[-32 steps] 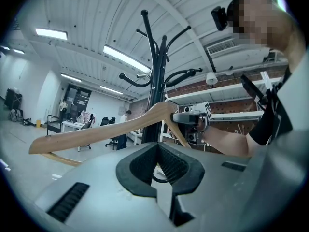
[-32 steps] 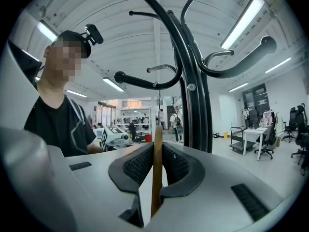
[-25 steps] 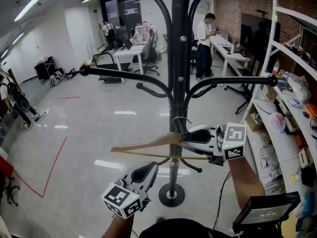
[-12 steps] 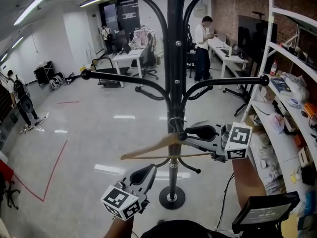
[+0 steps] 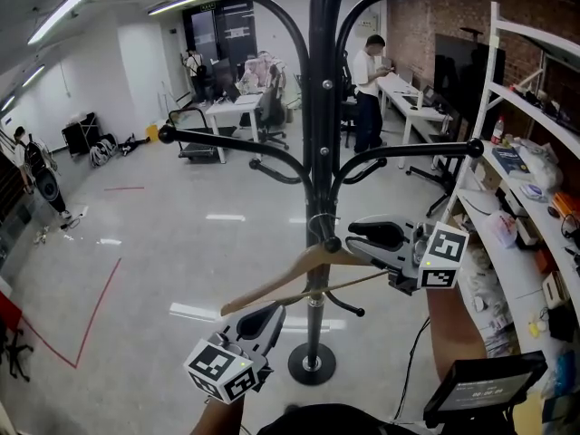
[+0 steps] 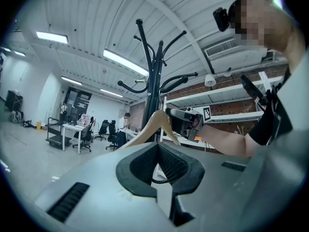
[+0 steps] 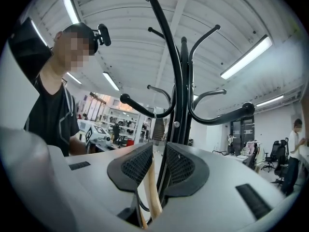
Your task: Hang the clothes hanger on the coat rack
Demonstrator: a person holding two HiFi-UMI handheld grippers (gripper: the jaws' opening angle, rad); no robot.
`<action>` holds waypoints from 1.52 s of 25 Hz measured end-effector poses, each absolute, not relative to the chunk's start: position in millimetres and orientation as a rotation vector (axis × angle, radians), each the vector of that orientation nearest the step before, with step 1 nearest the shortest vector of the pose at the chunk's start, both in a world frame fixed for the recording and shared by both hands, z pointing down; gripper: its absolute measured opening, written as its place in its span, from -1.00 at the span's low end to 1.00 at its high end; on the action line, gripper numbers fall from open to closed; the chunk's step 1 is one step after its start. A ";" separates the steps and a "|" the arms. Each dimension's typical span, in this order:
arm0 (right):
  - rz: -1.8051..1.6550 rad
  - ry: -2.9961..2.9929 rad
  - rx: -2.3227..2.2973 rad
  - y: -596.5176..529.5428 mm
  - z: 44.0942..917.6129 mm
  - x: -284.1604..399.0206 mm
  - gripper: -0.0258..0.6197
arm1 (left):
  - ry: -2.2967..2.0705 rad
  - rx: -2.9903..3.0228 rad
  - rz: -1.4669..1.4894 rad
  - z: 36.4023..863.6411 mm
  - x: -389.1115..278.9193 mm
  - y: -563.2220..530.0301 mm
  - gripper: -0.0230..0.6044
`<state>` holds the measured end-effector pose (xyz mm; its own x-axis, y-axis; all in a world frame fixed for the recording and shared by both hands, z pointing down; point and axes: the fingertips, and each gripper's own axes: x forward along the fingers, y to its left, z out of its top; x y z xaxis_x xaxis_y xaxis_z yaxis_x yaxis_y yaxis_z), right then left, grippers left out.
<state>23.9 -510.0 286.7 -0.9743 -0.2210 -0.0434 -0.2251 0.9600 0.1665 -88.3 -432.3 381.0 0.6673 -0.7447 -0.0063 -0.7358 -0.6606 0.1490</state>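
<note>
The black coat rack [image 5: 317,107] stands straight ahead, its curved arms spreading at several heights. My right gripper [image 5: 344,241] is shut on the neck of a wooden hanger [image 5: 272,285], just right of the pole. The hanger slopes down to the left, and its metal hook [image 5: 318,225] lies against the pole near a short lower arm. In the right gripper view the wood [image 7: 153,187] sits between the pads of the right gripper [image 7: 158,153], with the rack [image 7: 186,91] close ahead. My left gripper [image 5: 270,314] hangs low, shut and empty, below the hanger [image 6: 152,124].
White shelving [image 5: 535,198] packed with items runs along the right. A monitor [image 5: 480,388] sits at bottom right. The rack's round base [image 5: 311,362] is on the floor by my feet. A person [image 5: 367,80] stands by desks and chairs at the back.
My right gripper has risen a little and shifted right with the hanger. The hanger has gone from nearly level to tilted, left end down. The left gripper has barely moved.
</note>
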 end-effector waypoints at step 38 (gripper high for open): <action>-0.145 2.890 -1.018 -340.8 341.0 126.4 -0.90 | -1.283 2.744 -0.058 365.8 -46.4 -296.6 -0.93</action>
<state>126.4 -340.8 341.0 -0.7773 -0.6279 -0.0386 -0.6209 0.7756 -0.1135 -46.4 -296.6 365.8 0.6417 -0.7668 0.0126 -0.7626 -0.6362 0.1173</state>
